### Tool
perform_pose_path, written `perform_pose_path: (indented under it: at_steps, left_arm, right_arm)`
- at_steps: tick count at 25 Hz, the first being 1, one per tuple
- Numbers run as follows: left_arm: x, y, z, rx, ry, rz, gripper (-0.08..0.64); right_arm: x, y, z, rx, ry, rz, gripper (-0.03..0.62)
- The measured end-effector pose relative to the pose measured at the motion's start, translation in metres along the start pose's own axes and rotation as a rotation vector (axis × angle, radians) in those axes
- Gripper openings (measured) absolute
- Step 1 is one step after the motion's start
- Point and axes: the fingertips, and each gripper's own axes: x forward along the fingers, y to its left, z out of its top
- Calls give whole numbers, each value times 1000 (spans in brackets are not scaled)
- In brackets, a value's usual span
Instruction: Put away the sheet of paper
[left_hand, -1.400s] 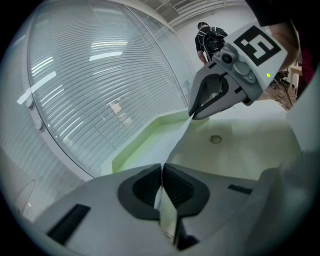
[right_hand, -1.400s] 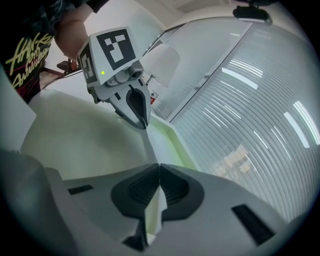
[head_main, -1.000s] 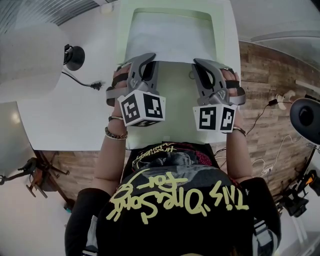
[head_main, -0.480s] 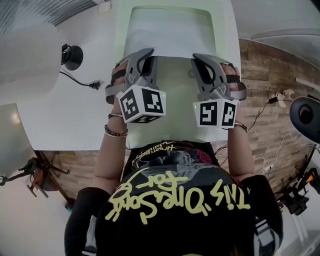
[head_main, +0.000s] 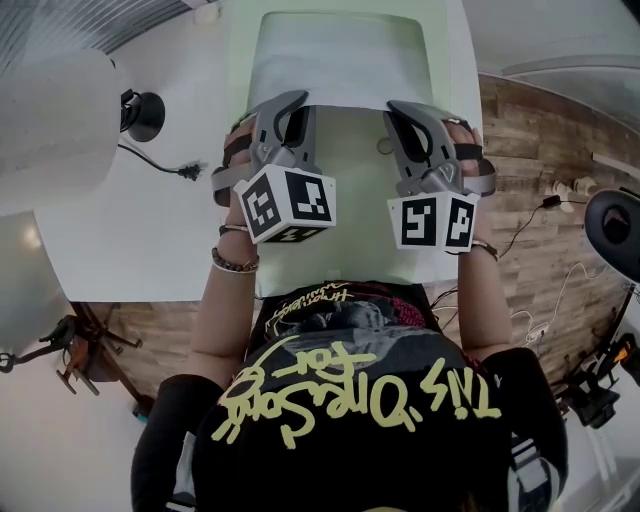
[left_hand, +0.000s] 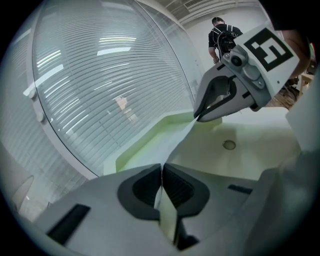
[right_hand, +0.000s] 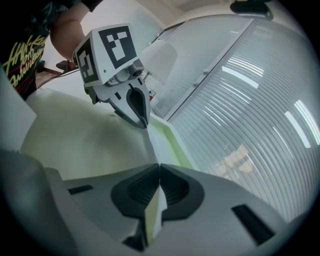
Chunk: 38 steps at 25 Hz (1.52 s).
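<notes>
A pale, greenish-white sheet of paper (head_main: 340, 60) is held above the white table (head_main: 150, 220), stretched between both grippers by its near edge. My left gripper (head_main: 290, 106) is shut on the sheet's near left part; in the left gripper view the paper (left_hand: 150, 142) runs out of the shut jaws (left_hand: 162, 167) to the other gripper (left_hand: 197, 118). My right gripper (head_main: 402, 108) is shut on the near right part; the right gripper view shows the sheet (right_hand: 160, 145) pinched between its pads (right_hand: 159, 167), with the left gripper (right_hand: 145, 125) farther along the edge.
A black round lamp base (head_main: 145, 112) with a cord and plug (head_main: 190, 172) lies on the table's left. A round grommet (head_main: 383, 148) sits in the tabletop under the sheet. Glass walls with blinds (left_hand: 100, 75) stand behind. Wooden floor and cables (head_main: 540, 215) are at right.
Both grippers and the sheet have edged slightly away from the person; both grips are unchanged.
</notes>
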Motion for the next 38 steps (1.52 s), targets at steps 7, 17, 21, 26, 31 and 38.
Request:
perform_pose_path:
  at_steps: [7, 17, 21, 26, 31, 38]
  left_arm:
    - [1, 1, 1, -12, 2, 6, 11]
    - [4, 5, 2, -34, 8, 15, 10]
    - [4, 6, 3, -33, 10, 21, 11]
    - [7, 9, 7, -40, 6, 24, 11]
    - [9, 10, 7, -44, 9, 23, 11]
    - [11, 12, 7, -48, 11, 26, 11]
  right_arm:
    - [2, -4, 1, -3, 1, -7, 9]
    - [5, -8, 1, -9, 4, -11, 9]
    - [6, -10, 1, -12, 5, -12, 9]
    - [7, -13, 0, -13, 10, -12, 9]
    - [10, -14, -1, -15, 10, -10, 9]
    - [13, -17, -1, -12, 11, -11, 9]
